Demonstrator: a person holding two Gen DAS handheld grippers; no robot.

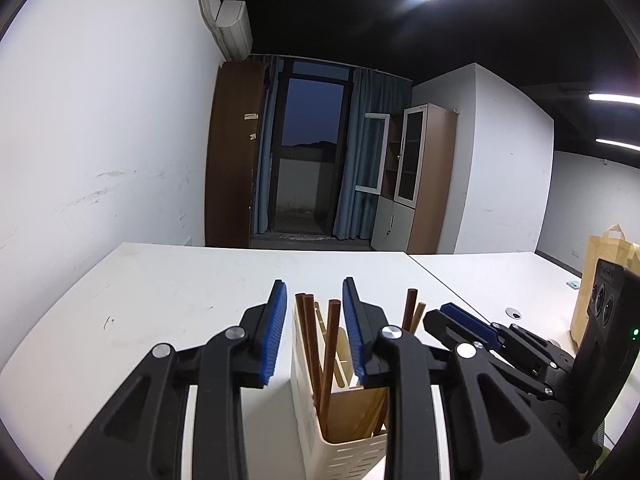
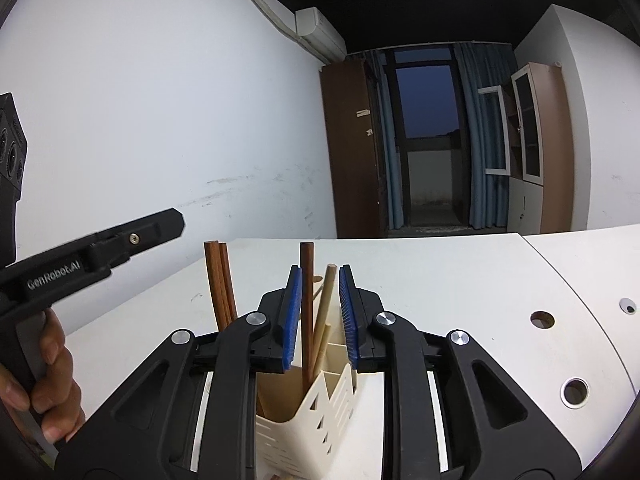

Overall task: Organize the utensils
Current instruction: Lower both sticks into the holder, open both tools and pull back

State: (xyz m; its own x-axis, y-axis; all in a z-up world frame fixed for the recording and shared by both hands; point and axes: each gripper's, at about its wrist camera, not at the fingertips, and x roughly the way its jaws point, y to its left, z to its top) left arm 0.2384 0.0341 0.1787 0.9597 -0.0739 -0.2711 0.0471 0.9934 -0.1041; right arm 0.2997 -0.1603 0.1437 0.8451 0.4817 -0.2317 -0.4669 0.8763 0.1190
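Note:
A cream slotted utensil holder [image 1: 340,432] stands on the white table [image 1: 160,300], also in the right wrist view [image 2: 316,412]. Several dark brown chopsticks [image 1: 326,364] and a pale one stand upright in it. My left gripper [image 1: 314,292] is open above the holder, its blue pads on either side of the brown sticks, touching none. My right gripper [image 2: 319,276] is open over the holder too, with a brown chopstick [image 2: 307,312] and a pale chopstick [image 2: 325,304] between its pads, ungripped. It also shows in the left wrist view [image 1: 472,320].
A paper bag [image 1: 600,276] stands at the table's right. Cable holes [image 2: 575,392] dot the table surface. A wall is close on the left, with cabinets and a dark window behind the table's far edge.

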